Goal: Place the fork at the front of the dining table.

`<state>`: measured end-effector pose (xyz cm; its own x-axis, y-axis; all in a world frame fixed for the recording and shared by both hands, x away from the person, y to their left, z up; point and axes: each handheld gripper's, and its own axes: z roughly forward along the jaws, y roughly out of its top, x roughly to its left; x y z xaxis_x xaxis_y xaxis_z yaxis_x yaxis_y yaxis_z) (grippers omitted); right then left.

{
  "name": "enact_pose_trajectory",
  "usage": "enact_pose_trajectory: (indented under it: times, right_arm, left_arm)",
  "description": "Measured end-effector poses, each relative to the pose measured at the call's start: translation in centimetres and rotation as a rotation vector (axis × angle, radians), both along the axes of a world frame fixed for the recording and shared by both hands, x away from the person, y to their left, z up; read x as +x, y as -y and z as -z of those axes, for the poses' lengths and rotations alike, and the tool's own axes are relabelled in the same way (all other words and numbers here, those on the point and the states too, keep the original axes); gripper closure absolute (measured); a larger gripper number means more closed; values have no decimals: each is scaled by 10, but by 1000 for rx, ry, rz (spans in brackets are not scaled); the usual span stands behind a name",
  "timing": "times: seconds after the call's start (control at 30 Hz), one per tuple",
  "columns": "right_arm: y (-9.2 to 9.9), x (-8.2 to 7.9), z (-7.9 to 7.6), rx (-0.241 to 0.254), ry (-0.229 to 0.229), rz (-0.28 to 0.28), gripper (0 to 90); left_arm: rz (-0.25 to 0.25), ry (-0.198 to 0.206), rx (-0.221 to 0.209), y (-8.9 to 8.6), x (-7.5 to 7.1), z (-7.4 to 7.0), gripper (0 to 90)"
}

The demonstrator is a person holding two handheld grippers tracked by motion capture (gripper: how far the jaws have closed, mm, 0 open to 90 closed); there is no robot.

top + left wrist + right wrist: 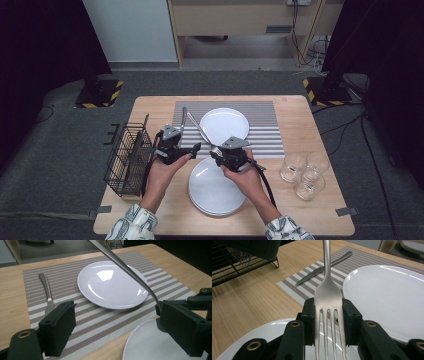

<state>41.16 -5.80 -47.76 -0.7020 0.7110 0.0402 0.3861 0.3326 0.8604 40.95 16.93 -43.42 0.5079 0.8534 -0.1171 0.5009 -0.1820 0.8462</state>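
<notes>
Silver metal fork sits clamped at its neck between the right gripper's black jaws, tines toward the person and long handle slanting up and away over the striped placemat toward the round white plate. The left gripper hangs beside it with jaws wide apart and nothing between them. This looks like place-setting: the next move probably calls for lowering the fork flat onto the mat beside the plate; a silver knife lies there, seemingly left of the plate.
</notes>
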Motion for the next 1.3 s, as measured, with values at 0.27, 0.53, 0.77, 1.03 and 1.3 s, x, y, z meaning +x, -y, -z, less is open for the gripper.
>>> enact_pose_trajectory:
  times: [0.27, 0.53, 0.77, 1.03, 1.3]
  right_arm:
    - [10, 5, -1, 6, 0, 41, 680]
    - [18, 11, -1, 14, -3, 74, 680]
    - [25, 17, 1, 9, -8, 92, 680]
    - [35, 25, 1, 25, -18, 117, 680]
    - [48, 32, 2, 40, -26, 157, 680]
  left_arm:
    - [5, -10, -2, -3, 1, 8, 121]
    - [17, -20, -3, -3, 4, 15, 113]
    - [24, -38, -18, -7, 7, 23, 98]
    - [24, -52, -3, -6, 8, 33, 89]
    - [31, -64, -6, -7, 10, 38, 89]
